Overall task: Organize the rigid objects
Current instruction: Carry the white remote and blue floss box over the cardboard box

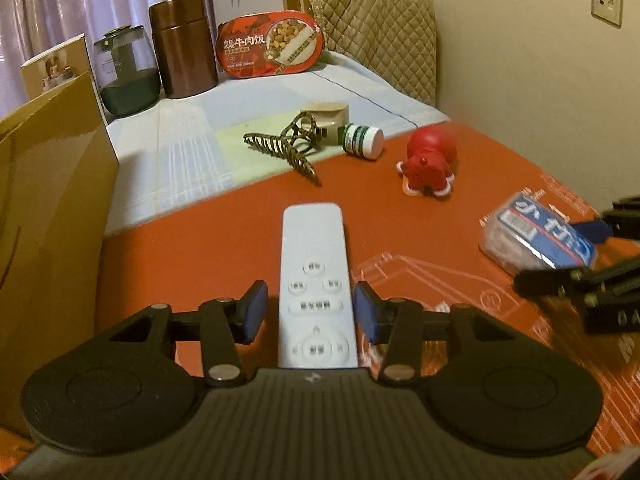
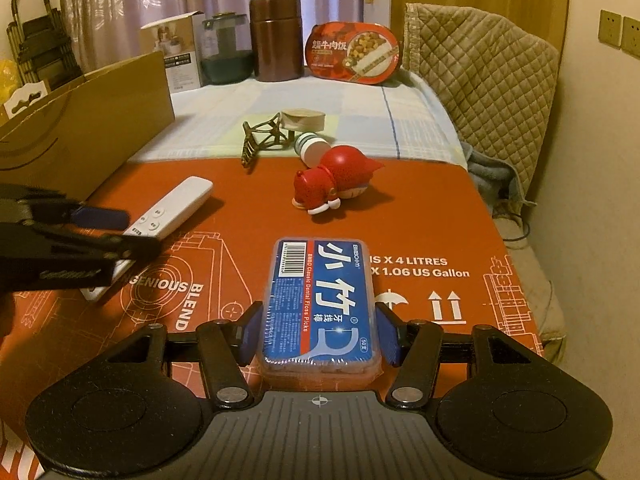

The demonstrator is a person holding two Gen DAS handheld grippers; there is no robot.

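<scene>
The left tongs (image 1: pixel 311 310) straddle the lower half of a white remote control (image 1: pixel 316 284); a thin gap shows between each blue pad and the remote's edges, so the jaws stand open around it, not pressing. The remote is a slim, smooth plastic bar with rounded corners and raised oval buttons, lying flat on the red printed cardboard sheet (image 1: pixel 224 232) that covers the near end of the bed. To the left stands a brown cardboard box (image 1: pixel 48 216). Beyond the remote lie a bronze, toothed hair claw (image 1: pixel 286 146), a small green-and-white bottle (image 1: pixel 362 140) on its side and a glossy red toy figure (image 1: pixel 428 160).

The right tongs (image 2: pixel 318 334) are closed on a floss pick box (image 2: pixel 320 304), both pads pressing its long sides. It is a flat clear plastic case with a blue label, white characters and a barcode, its far end resting over the red sheet.
</scene>
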